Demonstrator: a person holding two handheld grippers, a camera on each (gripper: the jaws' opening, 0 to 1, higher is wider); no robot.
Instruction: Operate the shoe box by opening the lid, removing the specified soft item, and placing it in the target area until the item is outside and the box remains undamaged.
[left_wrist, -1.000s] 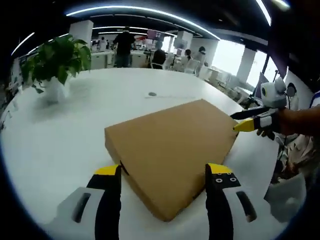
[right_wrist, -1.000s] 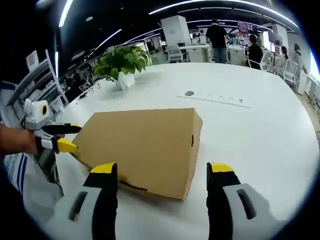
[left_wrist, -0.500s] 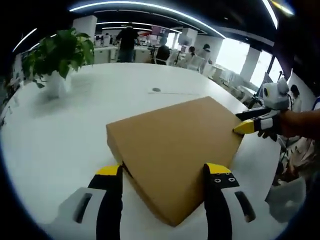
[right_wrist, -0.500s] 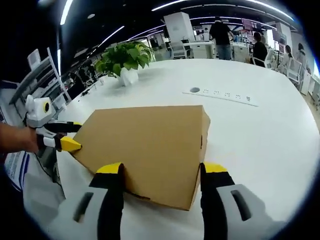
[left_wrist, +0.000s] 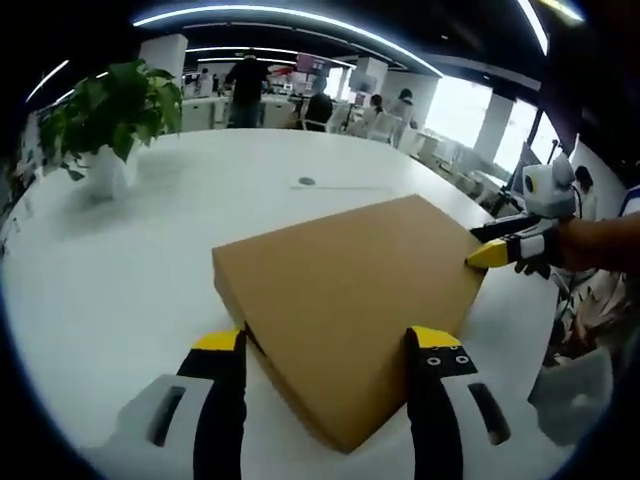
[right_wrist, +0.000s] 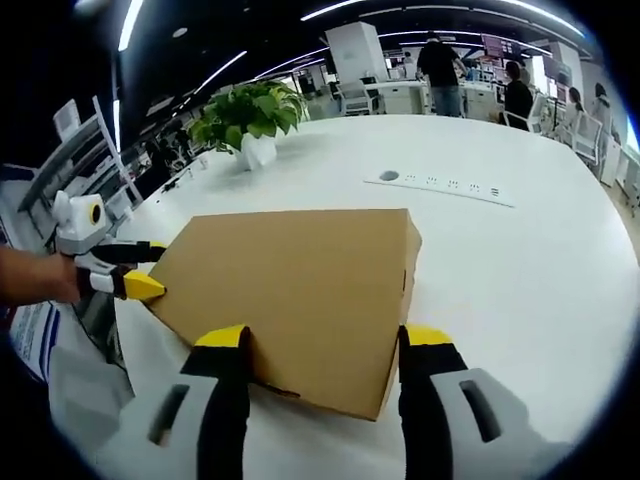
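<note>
The left tool (left_wrist: 325, 342), its yellow-tipped black jaws spread apart and holding nothing, straddles the near corner of a flat, closed brown cardboard shoe box (left_wrist: 345, 285) that lies on a broad white table (left_wrist: 140, 260). The right tool (right_wrist: 325, 342), jaws likewise parted and empty, brackets the opposite corner of the same box, and each tool appears in the other's view with a yellow tip just at a side corner of the lid. Judging by its look, the box is light and fairly stiff but easily creased or torn, so the lid's edge near a corner, lifted gently while the base is steadied, seems the safest hold. The soft item is hidden under the shut lid and cannot be judged. Farther off on the table stands a leafy green plant in a white pot (right_wrist: 247, 125), beside a flush strip of power sockets (right_wrist: 440, 185); people stand in the office beyond.
</note>
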